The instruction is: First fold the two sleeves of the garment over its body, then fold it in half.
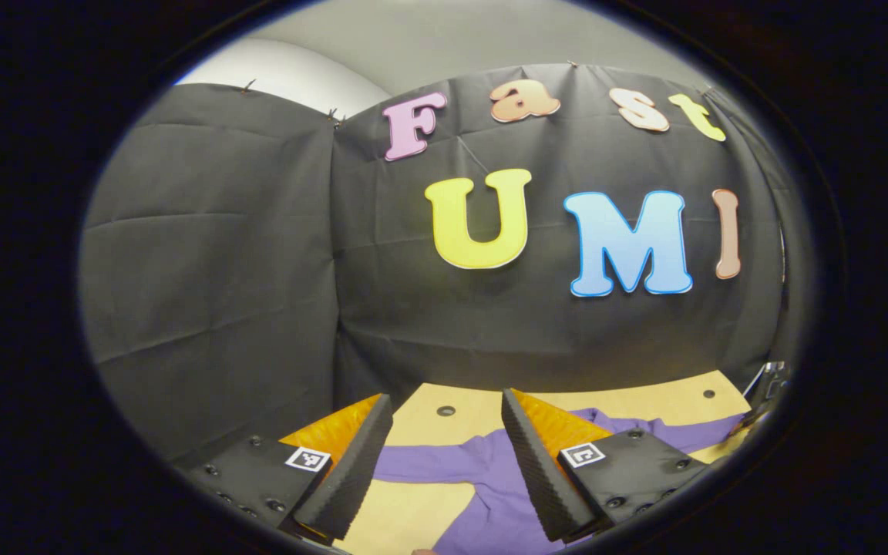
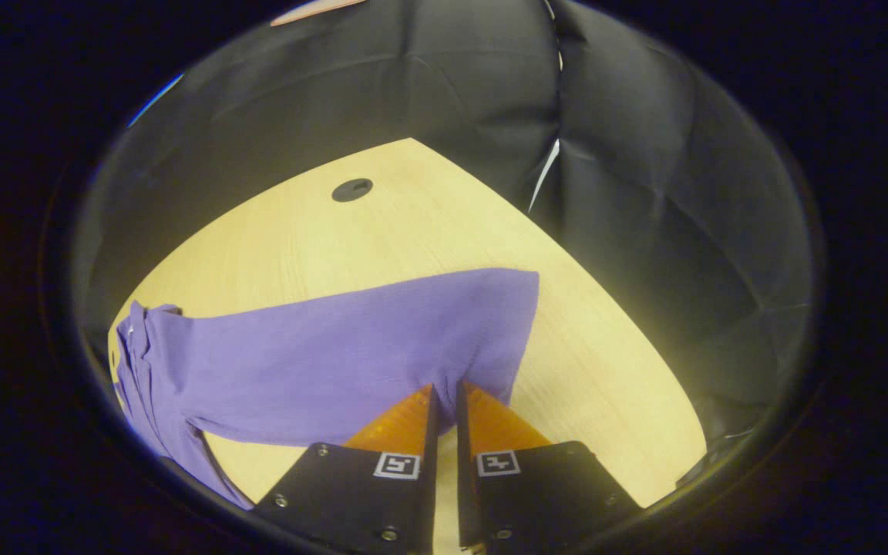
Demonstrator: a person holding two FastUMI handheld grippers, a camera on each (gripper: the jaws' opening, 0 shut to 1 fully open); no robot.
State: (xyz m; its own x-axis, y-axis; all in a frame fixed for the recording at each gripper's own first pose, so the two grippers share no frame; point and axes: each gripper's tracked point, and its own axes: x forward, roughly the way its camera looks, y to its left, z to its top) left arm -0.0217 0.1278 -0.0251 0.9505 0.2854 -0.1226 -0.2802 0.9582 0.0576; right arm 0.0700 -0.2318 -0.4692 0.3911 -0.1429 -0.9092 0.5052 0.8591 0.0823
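Partly hidden, sleeve edge sits between the nearly closed jaws.

Left gripper view: rides high, faces nearly level toward black cloth booth wall; light wooden tabletop and purple cloth garment low beyond fingers. Right gripper view: tilted steeply down, close above same tabletop; purple sleeve just past fingertips. Shared: tabletop, garment, wall.
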